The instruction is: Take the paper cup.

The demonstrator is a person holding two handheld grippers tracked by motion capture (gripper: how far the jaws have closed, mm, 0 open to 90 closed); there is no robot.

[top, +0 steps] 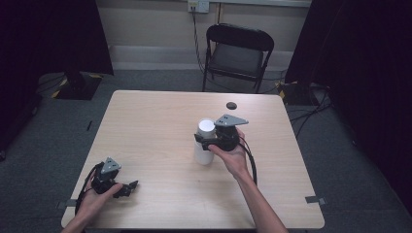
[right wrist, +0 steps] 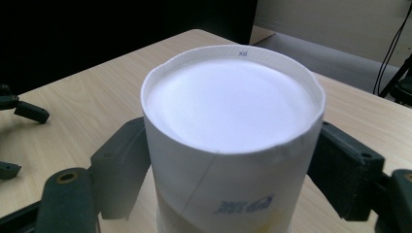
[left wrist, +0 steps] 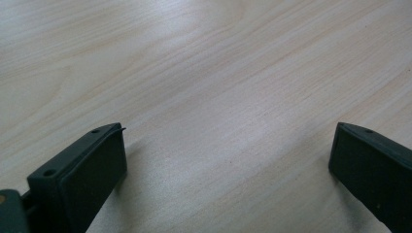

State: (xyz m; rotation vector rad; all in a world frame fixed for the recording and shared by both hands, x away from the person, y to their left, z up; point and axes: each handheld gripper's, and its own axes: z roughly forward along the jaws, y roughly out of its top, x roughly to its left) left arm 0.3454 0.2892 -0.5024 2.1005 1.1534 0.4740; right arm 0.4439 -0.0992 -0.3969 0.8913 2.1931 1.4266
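A white paper cup (top: pixel 206 127) stands upside down near the middle of the wooden table (top: pixel 155 111). My right gripper (top: pixel 203 141) reaches in from the cup's right side. In the right gripper view the cup (right wrist: pixel 233 111) sits between the two black jaws, whose pads lie against its left and right walls; blue print shows low on its side. My left gripper (top: pixel 130 188) rests at the table's near left corner, held by a hand, open. Its jaws stand wide apart over bare wood (left wrist: pixel 228 160). The left gripper (right wrist: pixel 31 143) also appears far left in the right gripper view.
A small dark disc (top: pixel 231 105) lies near the table's far edge, behind the cup. A black folding chair (top: pixel 238 53) stands beyond the table, with cables on the floor around it. Dark curtains hang on both sides.
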